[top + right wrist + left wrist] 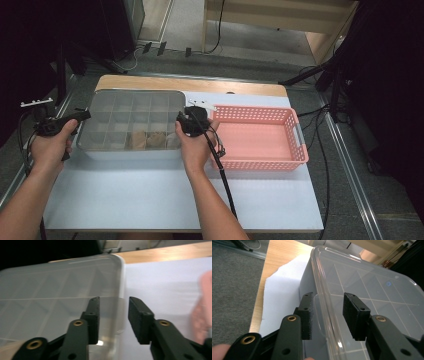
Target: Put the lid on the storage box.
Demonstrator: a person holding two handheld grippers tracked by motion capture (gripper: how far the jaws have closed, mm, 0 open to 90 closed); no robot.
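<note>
We have the left gripper (328, 315) and right gripper (112, 320) straddling opposite edges of the compartment box's lid (131, 122), jaws apart; clamping and lifting remain.

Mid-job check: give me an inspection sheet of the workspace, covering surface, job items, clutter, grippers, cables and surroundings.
Surface: white sheet over a wooden table.
Job's things: clear divided box with its lid on; brownish contents in the near compartments, too blurred to identify.
Clutter: empty pink basket right of the box; small white items behind it, unclear.
Grippers: left gripper open, jaws astride the box's left rim; right gripper open, jaws astride its right rim.
Cables: black cable trails from the right gripper across the sheet.
Surroundings: grey floor, dark stands, wooden furniture behind.
</note>
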